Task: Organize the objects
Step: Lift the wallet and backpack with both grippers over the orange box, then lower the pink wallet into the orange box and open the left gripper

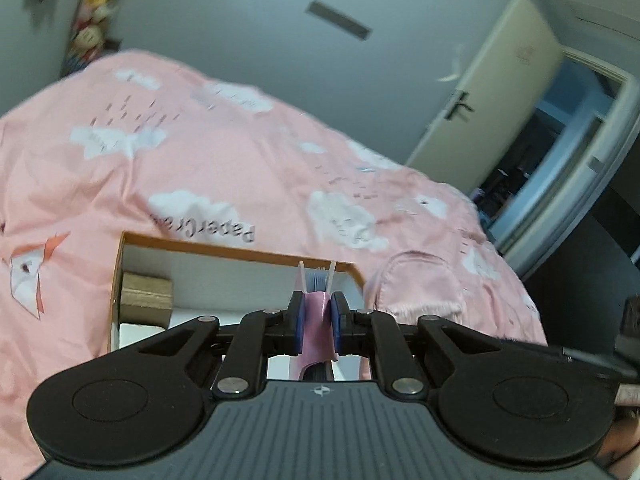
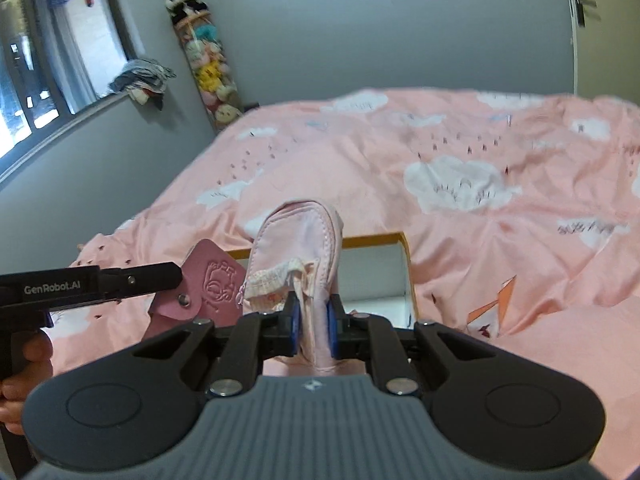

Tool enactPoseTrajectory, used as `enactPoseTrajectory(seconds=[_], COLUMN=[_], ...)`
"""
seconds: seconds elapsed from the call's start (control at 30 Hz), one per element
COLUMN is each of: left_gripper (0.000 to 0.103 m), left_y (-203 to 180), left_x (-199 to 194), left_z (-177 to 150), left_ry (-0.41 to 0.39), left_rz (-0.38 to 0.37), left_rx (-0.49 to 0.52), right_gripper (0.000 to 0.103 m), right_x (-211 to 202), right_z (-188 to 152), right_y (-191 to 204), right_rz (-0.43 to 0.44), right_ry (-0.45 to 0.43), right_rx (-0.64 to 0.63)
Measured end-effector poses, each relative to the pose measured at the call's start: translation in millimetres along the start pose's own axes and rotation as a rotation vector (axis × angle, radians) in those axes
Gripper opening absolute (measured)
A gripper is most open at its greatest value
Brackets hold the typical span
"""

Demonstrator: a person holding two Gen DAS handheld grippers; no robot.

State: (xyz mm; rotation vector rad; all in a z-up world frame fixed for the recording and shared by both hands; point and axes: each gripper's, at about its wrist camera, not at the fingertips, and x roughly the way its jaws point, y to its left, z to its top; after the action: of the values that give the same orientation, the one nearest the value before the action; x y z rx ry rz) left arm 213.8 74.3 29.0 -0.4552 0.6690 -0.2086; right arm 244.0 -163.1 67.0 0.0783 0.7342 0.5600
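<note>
My left gripper [image 1: 317, 322] is shut on a small pink leather pouch [image 1: 318, 320] and holds it over the near edge of an open white box with an orange rim [image 1: 240, 251] that lies on the pink bed. The same pouch shows in the right wrist view [image 2: 212, 286], with a snap and an embossed figure, held by the left gripper [image 2: 180, 276]. My right gripper [image 2: 314, 324] is shut on a pale pink fabric pencil case [image 2: 298, 240] and holds it up above the box [image 2: 376, 240]. The case also shows at the box's right in the left wrist view [image 1: 416, 284].
A wooden block [image 1: 146, 294] sits in the box's left corner. The pink cloud-print bedcover [image 2: 460, 168] fills the middle. A column of plush toys [image 2: 208, 68] leans in the wall corner. An open door [image 1: 492, 92] stands beyond the bed.
</note>
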Motion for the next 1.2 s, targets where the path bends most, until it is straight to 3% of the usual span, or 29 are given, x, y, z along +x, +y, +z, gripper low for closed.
enactPoseTrajectory(seconds=[0.23, 0.43, 0.6, 0.73, 0.97, 1.07, 1.2], left_gripper=[0.014, 0.014, 0.014, 0.012, 0.01, 0.01, 0.012], left_y=[42, 71, 87, 90, 79, 75, 72], left_x=[43, 84, 111, 117, 125, 129, 124], left_z=[10, 4, -5, -5, -2, -2, 0], left_ry=[0.034, 0.111, 0.179, 0.227, 0.284, 0.322, 0.301], left_rz=[0.051, 0.037, 0.061, 0.138, 0.271, 0.304, 0.315], left_rx=[-0.077, -0.194, -0.233, -0.205, -0.062, -0.016, 0.022], right_gripper=[0.014, 0.014, 0.014, 0.014, 0.014, 0.014, 0.014], right_x=[88, 120, 131, 139, 149, 151, 150], right_z=[2, 2, 3, 2, -2, -2, 2], right_y=[-14, -16, -20, -20, -15, -14, -12], right_rz=[-0.017, -0.033, -0.042, -0.041, -0.022, -0.014, 0.003], right_ry=[0.181, 0.207, 0.228, 0.241, 0.269, 0.276, 0.276], right_rx=[0.044, 0.038, 0.033, 0.03, 0.029, 0.039, 0.053])
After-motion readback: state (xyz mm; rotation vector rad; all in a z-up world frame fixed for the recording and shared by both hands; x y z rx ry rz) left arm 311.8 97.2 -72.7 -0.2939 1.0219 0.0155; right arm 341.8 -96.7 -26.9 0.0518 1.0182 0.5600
